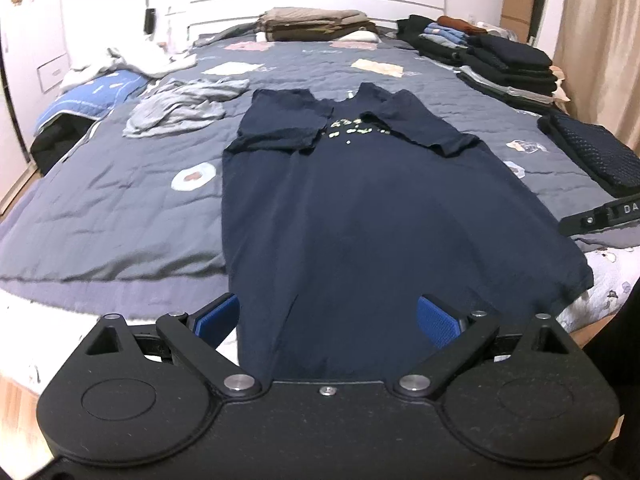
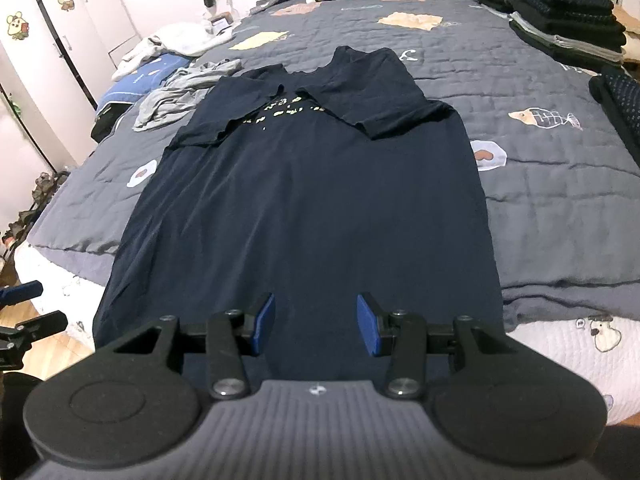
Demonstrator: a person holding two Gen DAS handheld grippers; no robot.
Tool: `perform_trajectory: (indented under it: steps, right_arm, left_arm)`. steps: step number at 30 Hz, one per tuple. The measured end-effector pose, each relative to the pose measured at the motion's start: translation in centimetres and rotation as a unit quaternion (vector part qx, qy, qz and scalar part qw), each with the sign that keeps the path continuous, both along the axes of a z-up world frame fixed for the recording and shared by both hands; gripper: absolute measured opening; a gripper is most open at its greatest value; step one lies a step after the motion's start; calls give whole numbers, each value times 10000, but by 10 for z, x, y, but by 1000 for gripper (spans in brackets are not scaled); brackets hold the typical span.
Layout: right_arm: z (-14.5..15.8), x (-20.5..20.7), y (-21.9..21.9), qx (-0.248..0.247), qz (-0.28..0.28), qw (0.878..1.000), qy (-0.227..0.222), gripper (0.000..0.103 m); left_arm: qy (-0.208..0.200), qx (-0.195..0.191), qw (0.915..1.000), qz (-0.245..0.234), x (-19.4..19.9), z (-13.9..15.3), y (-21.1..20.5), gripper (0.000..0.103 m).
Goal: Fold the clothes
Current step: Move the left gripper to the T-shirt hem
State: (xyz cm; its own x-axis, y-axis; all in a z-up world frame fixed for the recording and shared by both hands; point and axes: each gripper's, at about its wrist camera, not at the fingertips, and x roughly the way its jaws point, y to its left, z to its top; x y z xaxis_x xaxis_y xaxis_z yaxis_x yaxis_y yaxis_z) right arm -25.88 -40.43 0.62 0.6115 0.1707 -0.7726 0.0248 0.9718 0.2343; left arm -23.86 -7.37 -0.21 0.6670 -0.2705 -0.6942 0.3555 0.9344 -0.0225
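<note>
A dark navy T-shirt (image 1: 352, 208) (image 2: 304, 200) with pale lettering on the chest lies flat on the grey quilt, both sleeves folded in over the chest and its hem hanging off the near edge of the bed. My left gripper (image 1: 326, 318) hovers open over the left part of the hem, its blue pads (image 1: 218, 316) set wide apart. My right gripper (image 2: 316, 322) hangs over the middle of the hem with a narrower gap, and its pads (image 2: 368, 324) press on nothing. Each view catches part of the other gripper at its edge: the right one (image 1: 600, 216), the left one (image 2: 24, 320).
A crumpled grey garment (image 1: 184, 106) (image 2: 176, 96) lies left of the shirt's shoulders. Stacks of folded dark clothes (image 1: 508, 68) (image 2: 568, 20) line the right side of the bed, and a folded pile (image 1: 316, 24) sits at the headboard. White laundry (image 1: 132, 62) is heaped far left.
</note>
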Motion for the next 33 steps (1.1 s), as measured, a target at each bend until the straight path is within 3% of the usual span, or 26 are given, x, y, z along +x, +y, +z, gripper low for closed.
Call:
perform_trajectory:
  steps: [7,14,22,29,33]
  right_arm:
    - [-3,-8,0,-314,252,9991,91,44]
    - [-2,-15,-34,-496,21,9986,192,44]
    - [-18,-15,-64,-384,36,9982,464,44]
    - [-31,-10,-81,-662,167,9947,766,44]
    - [-43,-8,-93,-731,78,9925,977,44]
  left_arm:
    - [72,135,9998,144,-7,-3,7,95]
    - [184,258,9993,190,-1,-4,18,95]
    - [489,470,9976,107,11,-22,19,93]
    - [814,457,9955,151,22,-35,22,93]
    - [798,425,9958,120,25,-34,24,93]
